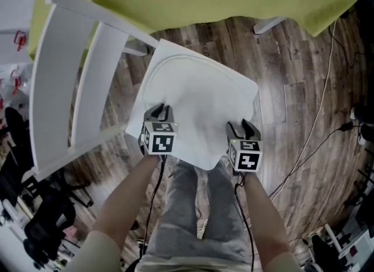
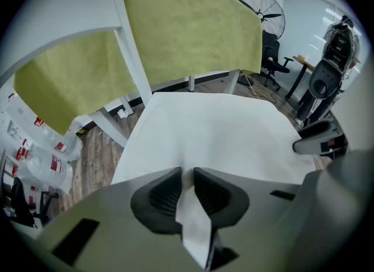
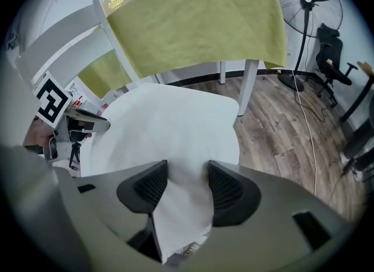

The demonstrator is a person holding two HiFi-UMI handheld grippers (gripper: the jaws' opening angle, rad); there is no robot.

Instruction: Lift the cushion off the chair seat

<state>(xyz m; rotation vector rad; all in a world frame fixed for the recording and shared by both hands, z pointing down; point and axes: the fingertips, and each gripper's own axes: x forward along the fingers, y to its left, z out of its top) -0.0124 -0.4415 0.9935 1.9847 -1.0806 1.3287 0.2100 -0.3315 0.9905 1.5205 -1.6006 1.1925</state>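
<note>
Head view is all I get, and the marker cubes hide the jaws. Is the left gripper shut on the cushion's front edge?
Observer: Yes. In its own view the left gripper pinches a thin fold of the cushion, with the jaws nearly together.
Operator: And the right one?
Observer: The right gripper stands wider. A thicker bunch of the cushion fills the gap between its jaws and touches both sides.
</note>
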